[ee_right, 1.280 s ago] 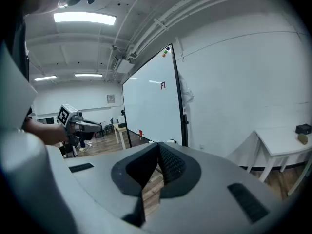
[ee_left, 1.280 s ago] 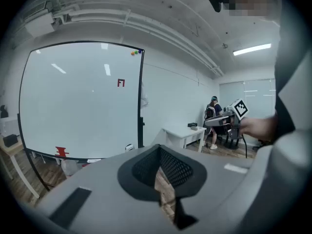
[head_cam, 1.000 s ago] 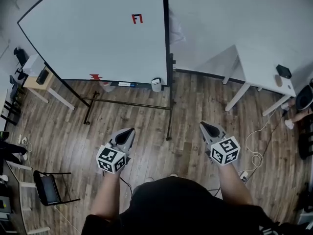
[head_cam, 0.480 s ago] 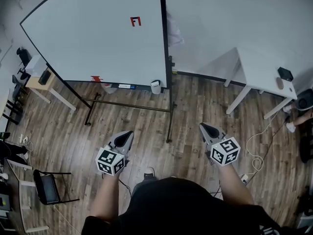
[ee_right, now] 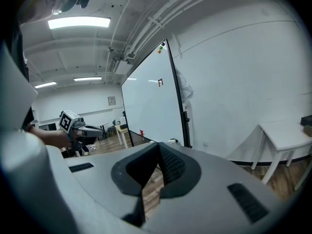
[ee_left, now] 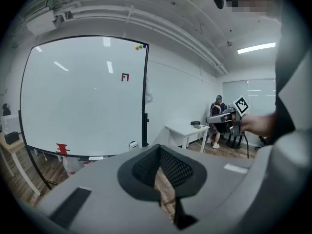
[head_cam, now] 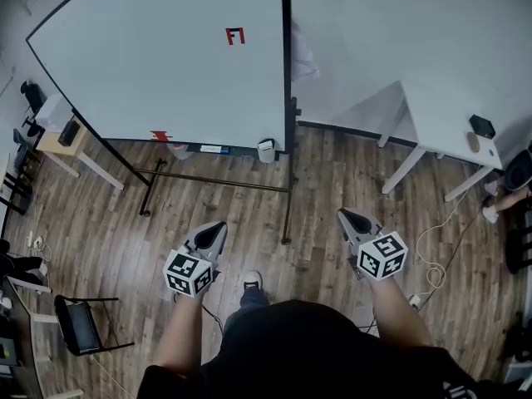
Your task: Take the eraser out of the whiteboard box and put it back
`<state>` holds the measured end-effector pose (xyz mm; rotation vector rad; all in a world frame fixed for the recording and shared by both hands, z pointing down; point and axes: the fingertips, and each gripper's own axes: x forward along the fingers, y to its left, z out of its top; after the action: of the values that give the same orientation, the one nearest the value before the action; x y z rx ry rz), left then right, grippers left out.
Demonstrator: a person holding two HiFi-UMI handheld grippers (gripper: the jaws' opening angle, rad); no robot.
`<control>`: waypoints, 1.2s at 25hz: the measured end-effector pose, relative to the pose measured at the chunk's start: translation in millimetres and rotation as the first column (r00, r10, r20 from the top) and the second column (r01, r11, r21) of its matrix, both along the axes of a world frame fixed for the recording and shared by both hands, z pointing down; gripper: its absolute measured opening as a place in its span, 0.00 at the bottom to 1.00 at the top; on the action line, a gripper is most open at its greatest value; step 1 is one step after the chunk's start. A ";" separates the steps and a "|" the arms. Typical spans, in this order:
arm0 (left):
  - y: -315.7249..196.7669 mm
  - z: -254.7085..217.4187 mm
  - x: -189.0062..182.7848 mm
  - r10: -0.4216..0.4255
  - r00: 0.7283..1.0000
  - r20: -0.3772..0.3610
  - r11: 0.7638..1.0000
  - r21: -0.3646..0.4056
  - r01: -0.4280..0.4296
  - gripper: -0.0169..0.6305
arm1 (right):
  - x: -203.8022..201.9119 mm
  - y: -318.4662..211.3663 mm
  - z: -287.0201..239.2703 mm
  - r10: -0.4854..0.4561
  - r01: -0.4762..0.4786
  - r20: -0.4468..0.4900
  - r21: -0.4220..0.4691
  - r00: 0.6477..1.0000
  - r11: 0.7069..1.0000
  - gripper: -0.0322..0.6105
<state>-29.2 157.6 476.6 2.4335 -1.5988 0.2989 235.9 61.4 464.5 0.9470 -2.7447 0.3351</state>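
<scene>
From where I stand, the job looks barely begun: the person faces the board from well back, so the step in hand is the approach.

The grey left gripper with its marker cube (head_cam: 216, 226) is held out low, its jaws pressed together with nothing between them. Ahead of it stands the big white whiteboard on a black frame stand (head_cam: 166, 65). The small white whiteboard box (head_cam: 265, 146) sits at the right end of the board's bottom ledge, hard by the black upright. The eraser should be inside it.

The grey right gripper (head_cam: 346, 215) is the nearer to that corner. Its jaws also meet at the tips and it is empty.

To do this well, I'd say walk in square to that corner. Spread the jaws of one gripper before it reaches the box, not at the box. Come in over the box's open top, so the box isn't nudged along the ledge.

As for what can't be made out:
- The box is tiny in every view.
- I cannot see the eraser, or tell whether the box is open-topped.
- The red marks on the board are too small to identify.
- The person's body cuts off the floor nearest their feet.
</scene>
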 end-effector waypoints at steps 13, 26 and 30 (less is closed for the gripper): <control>-54.6 4.1 -67.1 0.044 0.998 -0.039 0.999 0.000 -0.044 0.05 | -65.1 -38.1 8.0 0.062 -0.062 -0.028 -0.025 0.998 0.998 0.05; -102.6 5.8 -104.1 0.109 0.993 -0.040 0.994 0.002 -0.109 0.05 | -108.6 -70.2 10.7 0.116 -0.117 -0.034 -0.040 0.993 0.992 0.05; -117.1 7.1 -114.5 0.123 0.991 -0.049 0.992 0.005 -0.123 0.05 | -115.8 -77.6 10.6 0.137 -0.139 -0.047 -0.038 0.989 0.990 0.05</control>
<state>-143.7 40.5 483.7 2.5251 -1.4329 0.2554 120.1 -16.2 475.1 1.1227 -2.6282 0.3884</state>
